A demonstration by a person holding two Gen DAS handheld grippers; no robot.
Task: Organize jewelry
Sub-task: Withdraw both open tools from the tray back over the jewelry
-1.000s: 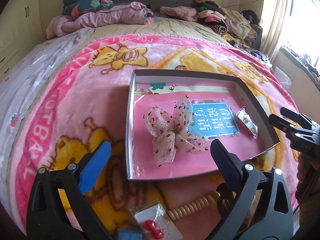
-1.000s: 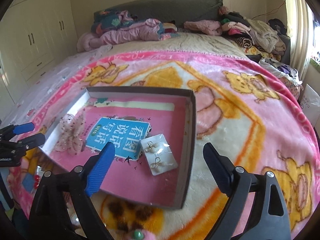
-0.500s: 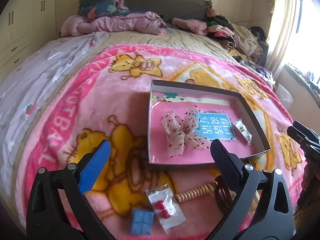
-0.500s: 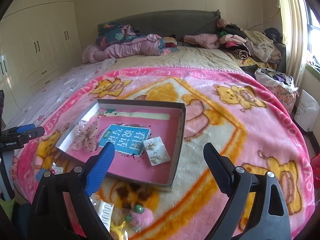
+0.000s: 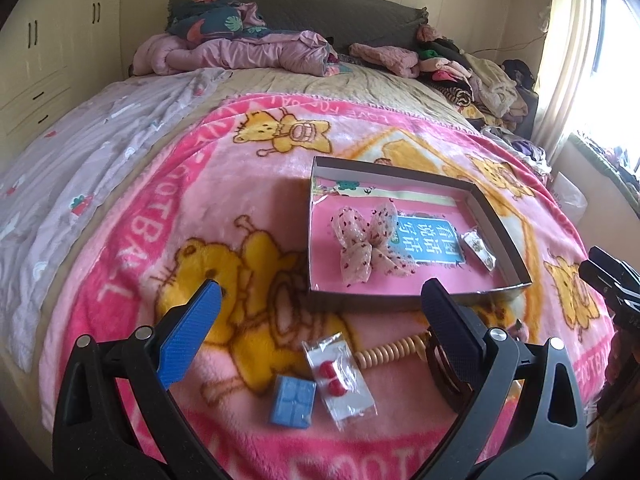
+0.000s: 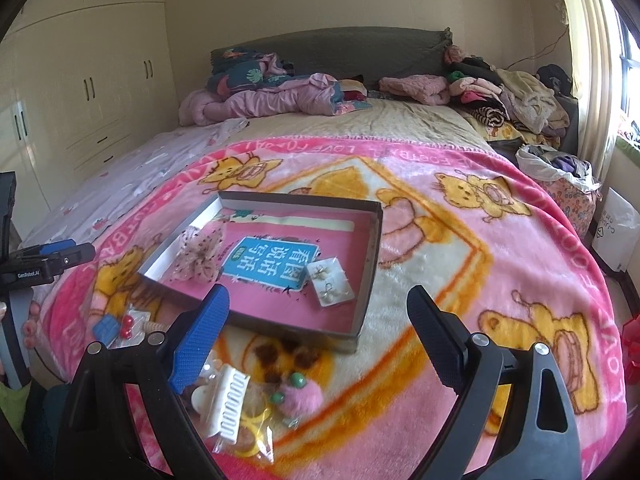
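Both grippers have drawn back and up from the tray (image 5: pixel 500 220), which now looks smaller and farther off. Newly in view below the left gripper (image 5: pixel 320 304): a blue box (image 5: pixel 293 400). Below the right gripper (image 6: pixel 318 304): a white hair claw (image 6: pixel 230 404) and pink pom-pom (image 6: pixel 300 396).

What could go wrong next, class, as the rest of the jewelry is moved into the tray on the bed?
1. The packet of red earrings is slippery film lying flat on the plush blanket; pads may snag fleece or lose it.
2. The tray sits on soft bedding and could tip if its wall is pressed.
3. The white hair clip overlaps other pieces, so one grab may drag several.
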